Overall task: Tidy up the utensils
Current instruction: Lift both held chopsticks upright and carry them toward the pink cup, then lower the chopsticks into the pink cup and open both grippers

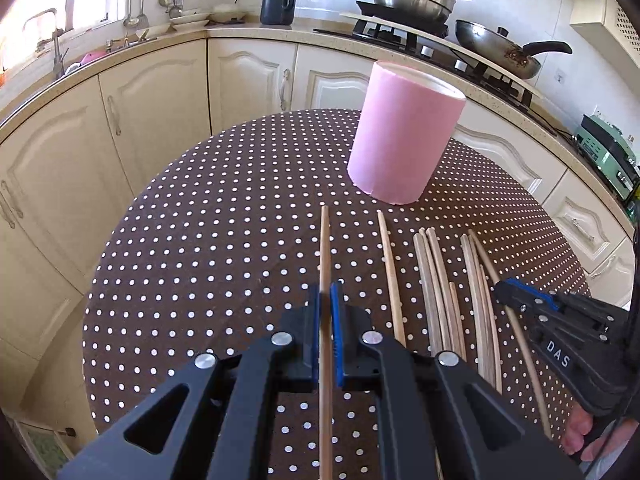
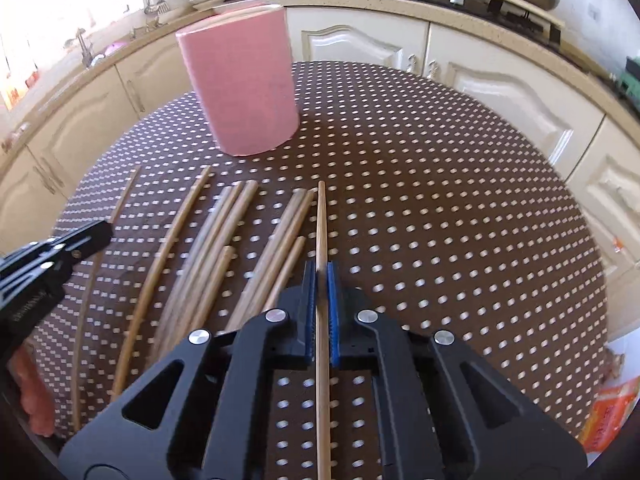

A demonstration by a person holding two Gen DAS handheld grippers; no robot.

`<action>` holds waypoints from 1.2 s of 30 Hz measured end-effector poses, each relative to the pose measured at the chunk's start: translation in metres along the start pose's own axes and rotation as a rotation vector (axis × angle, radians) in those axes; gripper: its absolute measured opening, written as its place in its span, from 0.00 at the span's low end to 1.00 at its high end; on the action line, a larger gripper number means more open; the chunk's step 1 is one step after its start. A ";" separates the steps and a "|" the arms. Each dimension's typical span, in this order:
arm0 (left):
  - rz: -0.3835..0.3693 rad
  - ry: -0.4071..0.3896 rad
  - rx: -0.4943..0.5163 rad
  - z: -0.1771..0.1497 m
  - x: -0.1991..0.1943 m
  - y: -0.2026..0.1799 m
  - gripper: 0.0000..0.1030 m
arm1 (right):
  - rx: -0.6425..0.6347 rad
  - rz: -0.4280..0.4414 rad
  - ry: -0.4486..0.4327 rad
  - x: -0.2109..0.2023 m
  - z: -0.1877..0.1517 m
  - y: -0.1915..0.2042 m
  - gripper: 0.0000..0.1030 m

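Round table under a brown cloth with white polka dots (image 1: 200,240), standing in a kitchen with cream cabinets. Upright pink cylindrical holder (image 1: 404,132) toward the far side of the table, open top, contents not visible. Left gripper (image 1: 326,300), black with blue pads: jaws pressed onto a single slender wooden chopstick (image 1: 325,240), which runs straight forward between the fingers with its tip pointing roughly toward the holder's left side. Right gripper (image 2: 320,280), same make: jaws likewise pinching one wooden chopstick (image 2: 321,220), the rightmost of the row, tip pointing forward past the holder's right. Whether either stick is lifted clear of the cloth or lies on it cannot be told. Remaining loose wooden chopsticks (image 1: 440,280): a rough fan between the two grippers, lying flat, some touching or overlapping, tips toward the holder. Step in hand, as judged: pick-up of one stick per gripper, grasp made, transfer to the holder not yet done; most of the lot is on the table, so the task appears at an early stage. Next move calls for: raising each stick, tilting it toward upright, bringing its end over the holder's rim and releasing inside. Caution: thin sticks may pivot in the pads; neighbouring sticks lie close to the right gripper and may be nudged.
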State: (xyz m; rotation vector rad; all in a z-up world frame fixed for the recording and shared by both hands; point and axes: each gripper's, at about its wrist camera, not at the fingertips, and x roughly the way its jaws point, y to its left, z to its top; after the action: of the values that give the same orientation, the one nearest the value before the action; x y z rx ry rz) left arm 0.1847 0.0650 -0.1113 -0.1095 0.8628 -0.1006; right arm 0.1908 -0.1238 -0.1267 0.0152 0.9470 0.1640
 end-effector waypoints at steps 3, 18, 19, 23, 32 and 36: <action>-0.009 -0.014 -0.002 0.002 -0.002 -0.001 0.06 | 0.006 -0.006 -0.030 -0.007 -0.001 0.002 0.06; -0.089 -0.171 -0.016 0.038 -0.037 -0.017 0.06 | 0.099 0.082 -0.358 -0.103 0.019 -0.006 0.06; -0.096 -0.186 -0.017 0.041 -0.040 -0.018 0.06 | 0.101 0.081 -0.382 -0.108 0.022 -0.007 0.06; -0.114 -0.257 -0.016 0.057 -0.051 -0.021 0.06 | 0.102 0.115 -0.422 -0.117 0.034 -0.007 0.06; -0.102 -0.370 0.008 0.102 -0.065 -0.036 0.06 | 0.136 0.183 -0.589 -0.122 0.082 -0.002 0.06; -0.116 -0.400 0.003 0.125 -0.071 -0.039 0.06 | 0.163 0.244 -0.671 -0.120 0.105 -0.009 0.06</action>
State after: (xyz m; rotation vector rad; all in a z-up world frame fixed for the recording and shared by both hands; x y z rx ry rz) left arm 0.2322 0.0424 0.0282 -0.1703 0.4568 -0.1820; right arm 0.2084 -0.1439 0.0312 0.3189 0.2828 0.2843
